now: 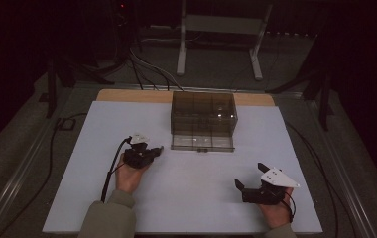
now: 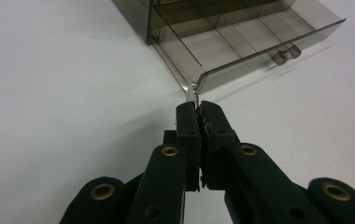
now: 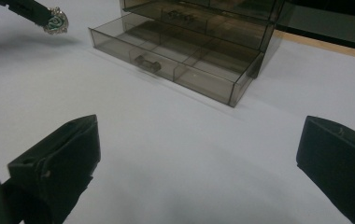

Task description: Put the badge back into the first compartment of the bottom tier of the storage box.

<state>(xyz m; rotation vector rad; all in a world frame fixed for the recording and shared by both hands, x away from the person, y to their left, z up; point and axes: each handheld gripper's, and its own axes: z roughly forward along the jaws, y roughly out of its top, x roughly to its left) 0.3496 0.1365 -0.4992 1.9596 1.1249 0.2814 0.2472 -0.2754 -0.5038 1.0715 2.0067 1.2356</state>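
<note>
A smoky clear drawer box stands at the back middle of the white board. Its bottom drawer is pulled out, with several compartments and a small handle. My left gripper sits just left of the drawer's front corner, shut on a small silver ornament with a green centre. Its thin edge pokes out between the closed pads of my left gripper. My right gripper rests at the near right, open, with nothing between its fingers.
A wooden strip runs along the board's far edge. A black cable trails from the left gripper, and more cables lie on the floor at the left. White frame legs stand behind the table.
</note>
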